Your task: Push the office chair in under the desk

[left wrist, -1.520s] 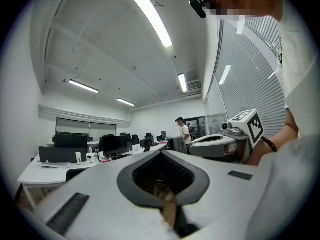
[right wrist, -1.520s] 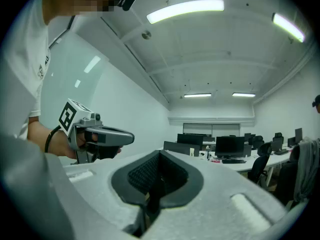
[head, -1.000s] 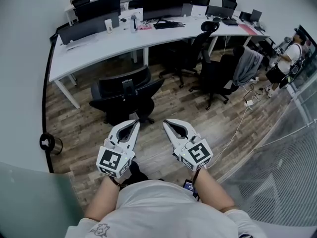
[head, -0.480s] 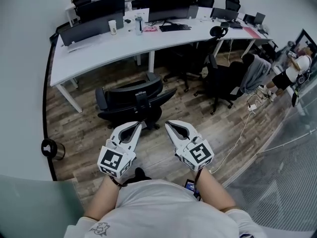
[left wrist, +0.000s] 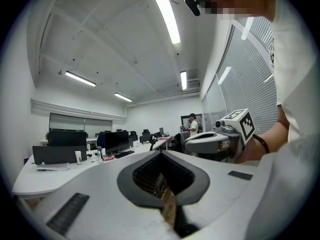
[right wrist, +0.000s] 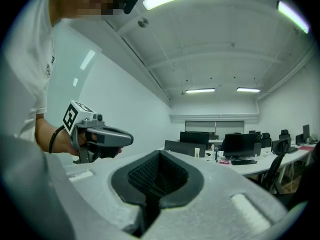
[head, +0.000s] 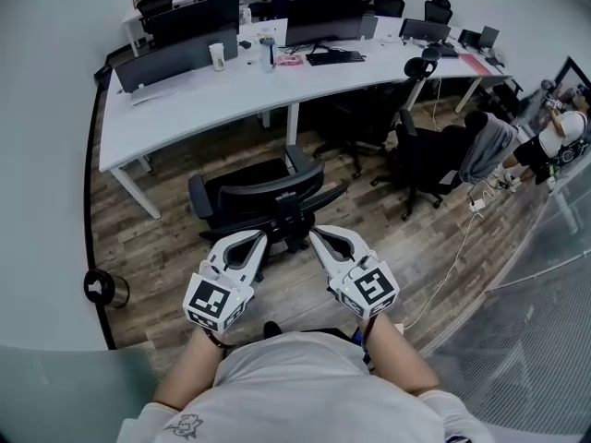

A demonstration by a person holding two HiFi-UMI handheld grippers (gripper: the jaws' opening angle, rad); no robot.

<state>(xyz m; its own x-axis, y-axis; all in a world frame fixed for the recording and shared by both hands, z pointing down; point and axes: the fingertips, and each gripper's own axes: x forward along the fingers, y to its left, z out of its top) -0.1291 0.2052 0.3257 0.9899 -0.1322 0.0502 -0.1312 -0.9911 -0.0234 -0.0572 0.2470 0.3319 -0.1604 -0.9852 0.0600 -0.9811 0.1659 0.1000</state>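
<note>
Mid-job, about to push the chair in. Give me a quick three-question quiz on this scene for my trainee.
1. True or false: the office chair is already tucked under the desk.
2. The left gripper and right gripper are: A) both open; B) both shut, holding nothing; C) both shut on the chair's armrests.
3. Which part of the chair faces the person?

Key:
1. False. It stands out on the wood floor, clear of the desk.
2. B.
3. The backrest; the seat points toward the desk.
</note>
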